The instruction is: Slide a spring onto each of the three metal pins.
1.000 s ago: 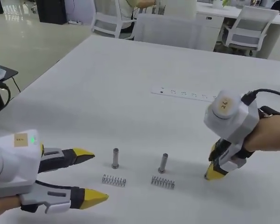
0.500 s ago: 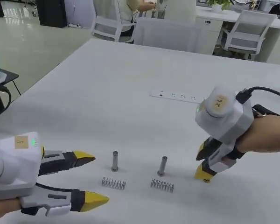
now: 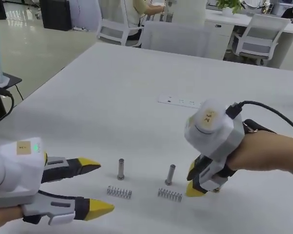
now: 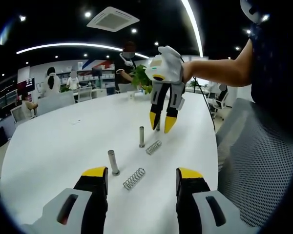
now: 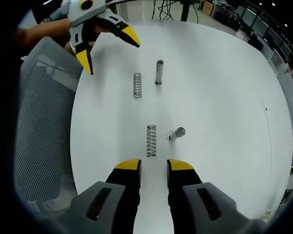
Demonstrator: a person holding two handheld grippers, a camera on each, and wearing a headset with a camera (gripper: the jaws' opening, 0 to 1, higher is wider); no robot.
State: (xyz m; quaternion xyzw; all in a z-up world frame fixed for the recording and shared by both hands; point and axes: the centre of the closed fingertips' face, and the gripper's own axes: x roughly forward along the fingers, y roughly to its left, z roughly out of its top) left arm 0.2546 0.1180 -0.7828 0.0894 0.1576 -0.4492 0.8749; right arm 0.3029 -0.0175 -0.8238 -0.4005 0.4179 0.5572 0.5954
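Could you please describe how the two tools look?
The left tool and right tool have white bodies and grey-black jaws with yellow tips. The left carries a tan label and green light; the right a round tan label and black cable.

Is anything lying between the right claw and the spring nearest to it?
Nothing visible. The right claw points straight at that spring across bare table; the pin stands off to one side.

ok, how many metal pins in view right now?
2. The left pin stands nearer the left gripper; the right pin stands beside the right gripper. A third may be hidden behind that gripper.
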